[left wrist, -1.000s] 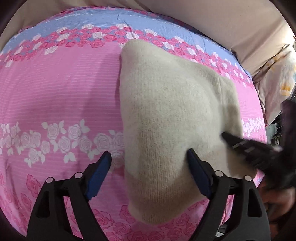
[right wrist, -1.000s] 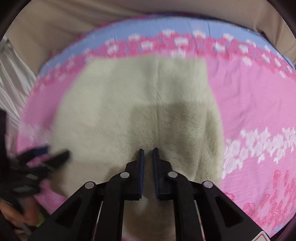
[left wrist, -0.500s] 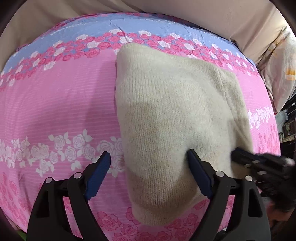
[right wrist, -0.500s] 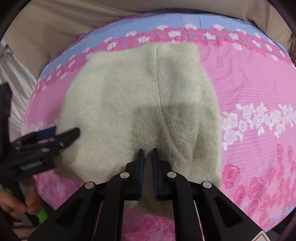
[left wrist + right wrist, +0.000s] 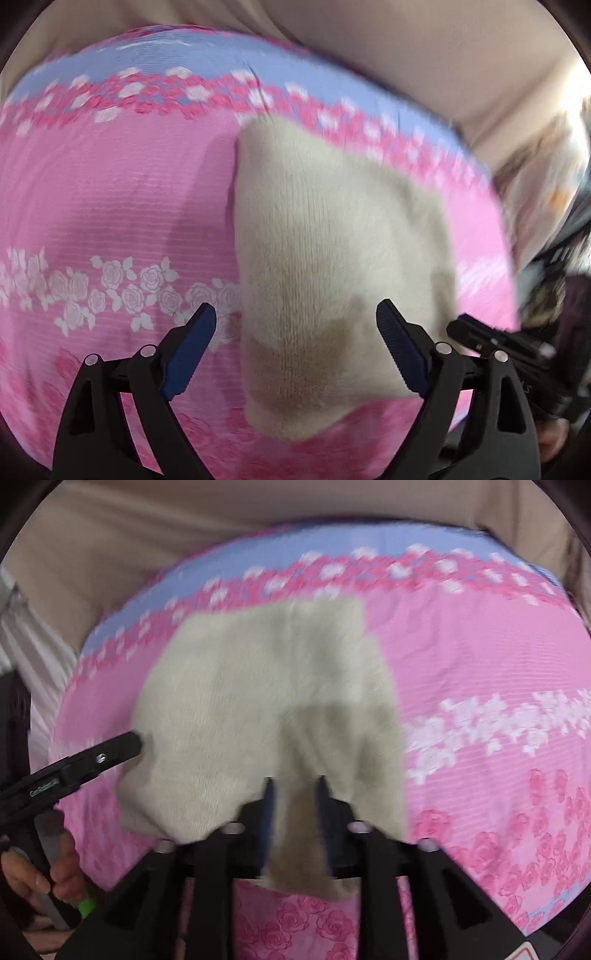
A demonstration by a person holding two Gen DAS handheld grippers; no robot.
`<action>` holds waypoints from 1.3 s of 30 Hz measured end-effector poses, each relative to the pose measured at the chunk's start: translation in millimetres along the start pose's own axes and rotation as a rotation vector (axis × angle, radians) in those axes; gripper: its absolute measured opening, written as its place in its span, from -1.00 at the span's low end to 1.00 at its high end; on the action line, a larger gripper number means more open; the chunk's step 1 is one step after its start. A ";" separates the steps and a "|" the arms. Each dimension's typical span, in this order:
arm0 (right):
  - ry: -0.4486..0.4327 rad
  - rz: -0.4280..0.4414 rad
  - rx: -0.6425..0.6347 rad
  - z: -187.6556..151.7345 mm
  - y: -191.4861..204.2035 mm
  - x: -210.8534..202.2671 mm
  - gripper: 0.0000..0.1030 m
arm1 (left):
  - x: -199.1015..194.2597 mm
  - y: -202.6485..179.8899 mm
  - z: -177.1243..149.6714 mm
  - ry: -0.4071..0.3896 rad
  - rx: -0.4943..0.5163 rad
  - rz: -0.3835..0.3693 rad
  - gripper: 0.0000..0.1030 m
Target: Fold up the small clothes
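A folded cream knitted garment (image 5: 332, 251) lies flat on a pink flowered bedsheet (image 5: 110, 206). My left gripper (image 5: 295, 347) is open and empty, its blue-padded fingers straddling the garment's near left edge. In the right wrist view the garment (image 5: 258, 701) fills the middle. My right gripper (image 5: 294, 797) hovers over the garment's near edge with its jaws parted a little and cloth showing between them; the frame is blurred. The left gripper's tip (image 5: 110, 749) shows at the garment's left edge in the right wrist view. The right gripper (image 5: 495, 343) shows at the lower right of the left wrist view.
A blue band with pink roses (image 5: 166, 59) runs along the sheet's far side. Beige fabric (image 5: 406, 44) lies beyond it. A patterned pillow (image 5: 546, 177) sits at the far right. A hand (image 5: 33, 871) holds the left tool's handle.
My right gripper's jaws have parted from nearly shut to a small gap. Both cameras have pulled back a little, with motion blur. The garment has stayed in place.
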State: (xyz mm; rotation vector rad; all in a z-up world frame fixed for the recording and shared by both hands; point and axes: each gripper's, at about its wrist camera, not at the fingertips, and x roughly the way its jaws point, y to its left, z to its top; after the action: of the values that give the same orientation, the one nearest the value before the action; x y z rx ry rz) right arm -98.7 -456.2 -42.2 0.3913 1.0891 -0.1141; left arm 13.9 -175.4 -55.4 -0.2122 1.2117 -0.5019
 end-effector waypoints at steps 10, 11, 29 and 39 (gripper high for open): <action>0.124 0.084 0.146 11.9 -34.6 51.9 0.23 | 24.1 21.5 1.6 0.094 -0.136 -0.049 0.73; 0.130 0.096 0.161 11.7 -34.1 57.0 0.27 | 27.5 19.5 0.2 0.101 -0.127 -0.045 0.73; -0.033 0.288 0.161 45.1 -17.0 15.1 -0.39 | 32.8 -8.4 34.3 0.083 -0.153 -0.259 -0.03; -0.050 0.170 0.150 84.3 -64.3 41.8 -0.04 | 19.7 -71.4 71.0 -0.058 0.028 -0.127 0.70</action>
State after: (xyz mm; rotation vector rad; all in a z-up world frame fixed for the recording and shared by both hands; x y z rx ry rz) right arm -26.5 -542.2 -61.4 0.6111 0.9961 -0.0544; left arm 66.9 -254.7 -17.4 -0.2789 1.1382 -0.6185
